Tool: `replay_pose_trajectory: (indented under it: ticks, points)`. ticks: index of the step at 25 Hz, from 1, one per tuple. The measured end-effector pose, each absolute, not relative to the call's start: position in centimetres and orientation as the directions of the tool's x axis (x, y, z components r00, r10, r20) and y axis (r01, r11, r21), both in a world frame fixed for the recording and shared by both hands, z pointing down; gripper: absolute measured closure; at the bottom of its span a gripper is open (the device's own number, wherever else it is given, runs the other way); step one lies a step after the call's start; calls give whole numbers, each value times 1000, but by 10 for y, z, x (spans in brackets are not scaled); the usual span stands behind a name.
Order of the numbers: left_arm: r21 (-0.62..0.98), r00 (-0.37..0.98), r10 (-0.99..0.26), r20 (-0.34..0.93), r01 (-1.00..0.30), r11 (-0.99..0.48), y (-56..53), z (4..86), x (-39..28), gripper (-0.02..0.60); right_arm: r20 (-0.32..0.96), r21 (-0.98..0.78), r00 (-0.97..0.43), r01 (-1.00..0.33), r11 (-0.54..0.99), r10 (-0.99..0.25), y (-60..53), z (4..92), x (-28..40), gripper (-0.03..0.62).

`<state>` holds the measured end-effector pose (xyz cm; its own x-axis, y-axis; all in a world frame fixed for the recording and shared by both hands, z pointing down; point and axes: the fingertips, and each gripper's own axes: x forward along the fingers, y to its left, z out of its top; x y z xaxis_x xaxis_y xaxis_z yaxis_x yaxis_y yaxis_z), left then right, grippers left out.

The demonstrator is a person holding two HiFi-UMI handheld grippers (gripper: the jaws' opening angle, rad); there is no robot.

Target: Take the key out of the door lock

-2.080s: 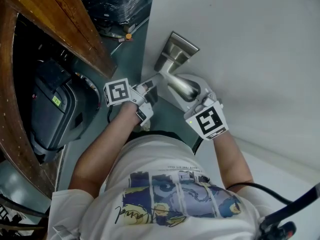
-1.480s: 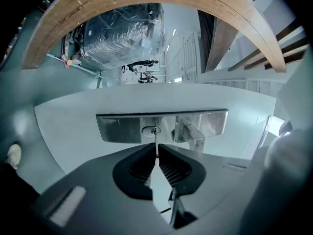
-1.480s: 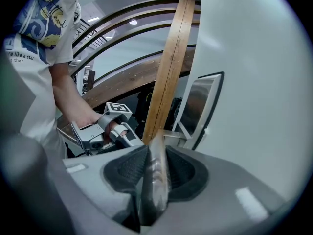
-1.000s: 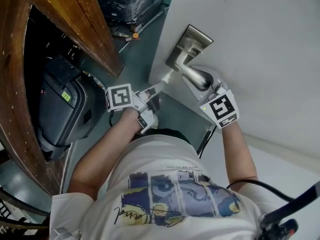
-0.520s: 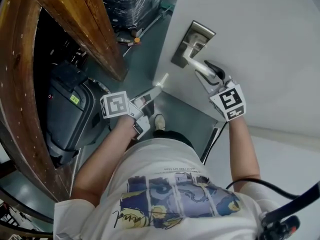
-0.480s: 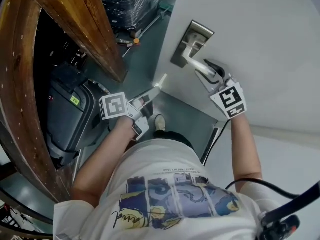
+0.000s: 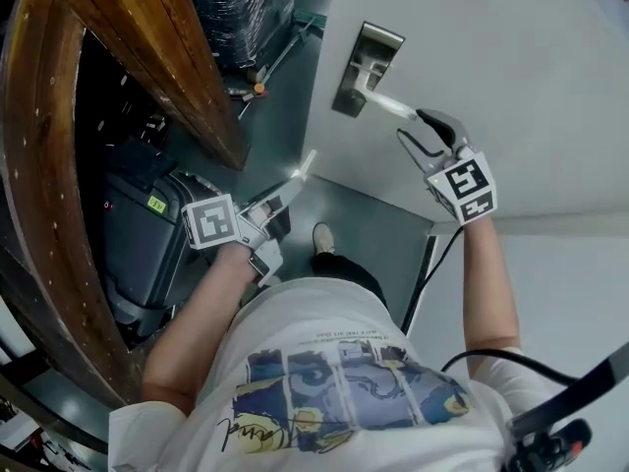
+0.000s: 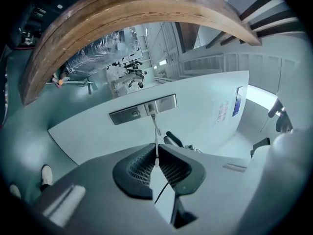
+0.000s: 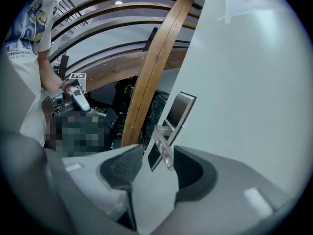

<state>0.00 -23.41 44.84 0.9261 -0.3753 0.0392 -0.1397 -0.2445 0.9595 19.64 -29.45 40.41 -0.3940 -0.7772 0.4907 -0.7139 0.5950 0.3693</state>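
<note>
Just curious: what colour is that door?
White. The door shows best in the head view.

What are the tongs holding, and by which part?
The key, pinched in the left tongs; which end can't be told. The right tongs, jaws just opening, grip nothing; door lever shows between them.

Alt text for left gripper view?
The left hand-held gripper is shut on a thin key, held clear of a white door. Ahead are the door's metal lock plate and lever handle, with a curved wooden beam above.
</note>
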Motion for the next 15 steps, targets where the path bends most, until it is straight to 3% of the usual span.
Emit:
replay_pose_trajectory:
  ticks: [15]
  points:
    - [837,968,-232,95,-203,-507,-180,423,-24,558,463,282,-312,-835,471,-830,-181,402,129,408]
